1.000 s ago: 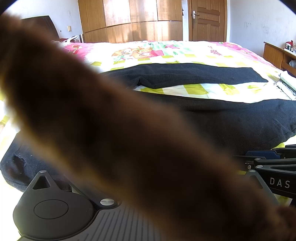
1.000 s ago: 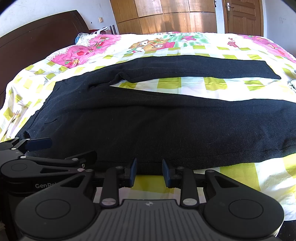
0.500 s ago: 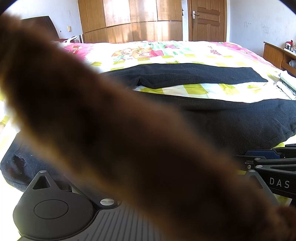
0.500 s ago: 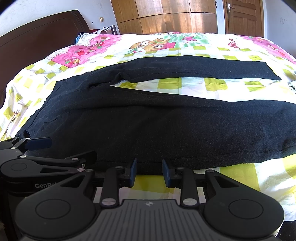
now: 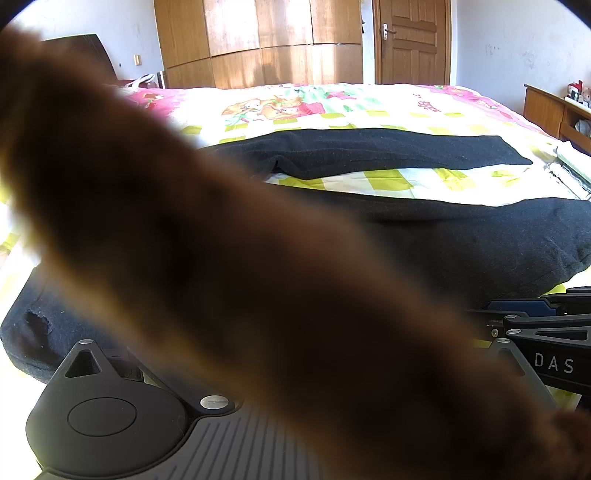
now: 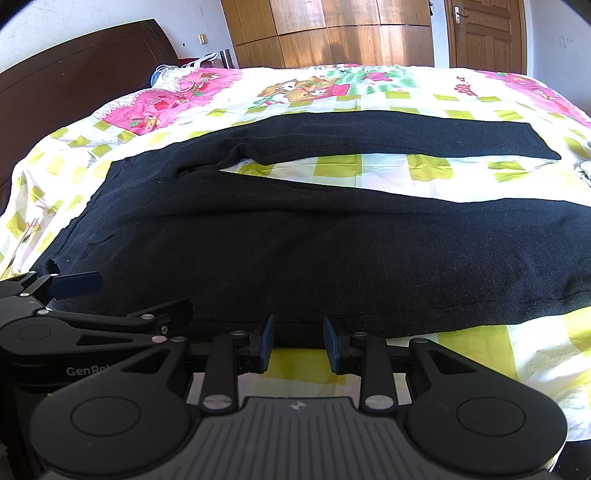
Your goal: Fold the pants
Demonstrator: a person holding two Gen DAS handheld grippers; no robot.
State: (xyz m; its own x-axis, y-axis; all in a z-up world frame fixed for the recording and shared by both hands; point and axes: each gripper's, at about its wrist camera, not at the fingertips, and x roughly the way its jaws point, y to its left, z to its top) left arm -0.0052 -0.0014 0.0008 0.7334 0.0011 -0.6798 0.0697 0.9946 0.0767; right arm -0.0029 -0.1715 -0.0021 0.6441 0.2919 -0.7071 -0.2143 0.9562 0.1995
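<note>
Black pants (image 6: 295,251) lie spread flat on the bed, waist to the left, two legs running right in a V; they also show in the left wrist view (image 5: 461,243). My right gripper (image 6: 298,345) is open and empty at the near edge of the near leg. My left gripper (image 6: 122,297) lies to its left at the waist corner, its fingers apart, one blue pad (image 6: 75,283) showing. In the left wrist view a blurred brown shape (image 5: 221,258) covers the lens and hides the left fingers.
The bed has a bright patterned sheet (image 6: 480,354) with yellow-green squares. A dark headboard (image 6: 74,81) stands at the left, wooden wardrobes (image 6: 332,33) and a door (image 6: 484,33) behind. A wooden shelf (image 5: 554,107) and folded light cloth (image 5: 572,162) lie at the right.
</note>
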